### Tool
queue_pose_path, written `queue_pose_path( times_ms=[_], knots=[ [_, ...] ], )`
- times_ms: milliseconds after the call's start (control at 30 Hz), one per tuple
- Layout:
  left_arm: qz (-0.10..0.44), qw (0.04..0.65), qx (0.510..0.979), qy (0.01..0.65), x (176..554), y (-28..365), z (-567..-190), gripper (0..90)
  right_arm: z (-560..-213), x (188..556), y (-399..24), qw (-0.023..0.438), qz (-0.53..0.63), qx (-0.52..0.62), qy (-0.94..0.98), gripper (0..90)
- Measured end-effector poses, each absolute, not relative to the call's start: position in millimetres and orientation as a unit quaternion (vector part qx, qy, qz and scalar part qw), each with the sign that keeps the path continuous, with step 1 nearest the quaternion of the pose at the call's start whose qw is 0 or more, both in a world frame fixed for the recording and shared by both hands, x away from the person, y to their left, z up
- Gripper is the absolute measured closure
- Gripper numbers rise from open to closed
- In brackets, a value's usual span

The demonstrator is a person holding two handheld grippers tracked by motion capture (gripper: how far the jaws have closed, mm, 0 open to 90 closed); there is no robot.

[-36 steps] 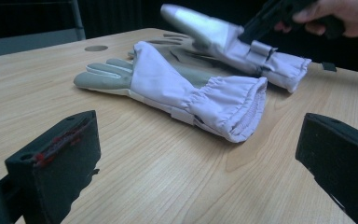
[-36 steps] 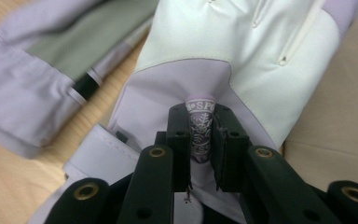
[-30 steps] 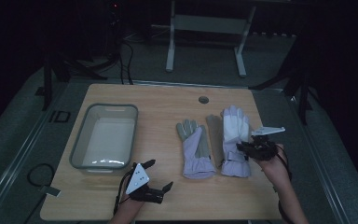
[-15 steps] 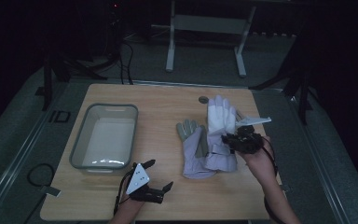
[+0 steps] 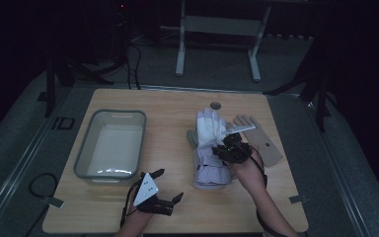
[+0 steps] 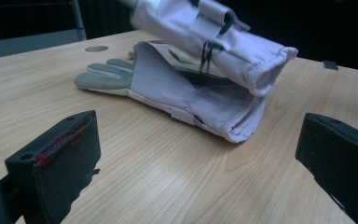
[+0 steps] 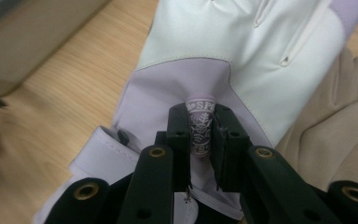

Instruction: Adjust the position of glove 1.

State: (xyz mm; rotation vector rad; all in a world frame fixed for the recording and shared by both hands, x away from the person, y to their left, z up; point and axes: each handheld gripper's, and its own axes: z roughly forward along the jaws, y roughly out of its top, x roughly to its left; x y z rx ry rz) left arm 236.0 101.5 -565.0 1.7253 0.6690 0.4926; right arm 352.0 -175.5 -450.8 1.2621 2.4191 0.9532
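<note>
Shift: since a second ago we have carried the upper glove (image 5: pixel 211 131) leftward, from beside its mate to lying over it
Right gripper (image 5: pixel 230 146): we pinch a printed fold of the upper glove's lilac cuff, jaws clamped on it
Lower glove (image 6: pixel 121 77): flat on the table (image 5: pixel 168 217), grey fingers pointing away, its cuff under the raised one
Left gripper (image 5: pixel 170 195): we rest it near the table's front edge, jaws spread wide, gripping nothing
Tub (image 5: pixel 110 148): grey, left of the gloves, well apart
</note>
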Motion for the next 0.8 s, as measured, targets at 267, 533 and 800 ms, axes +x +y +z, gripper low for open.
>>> queue_pose_path(
  times_ms=[267,533,800],
  knots=[
    [0.21,0.577,0.736,0.286,236,102,-565,0.0,-476,363,-169,0.126,0.305,0.447,0.831,78.1],
    [0.21,0.577,0.736,0.286,236,102,-565,0.0,-494,369,-162,0.12,0.289,0.441,0.841,73.9],
    [0.209,0.576,0.736,0.288,236,102,-565,0.0,-486,366,-167,0.121,0.311,0.422,0.843,53.7]
  ],
)
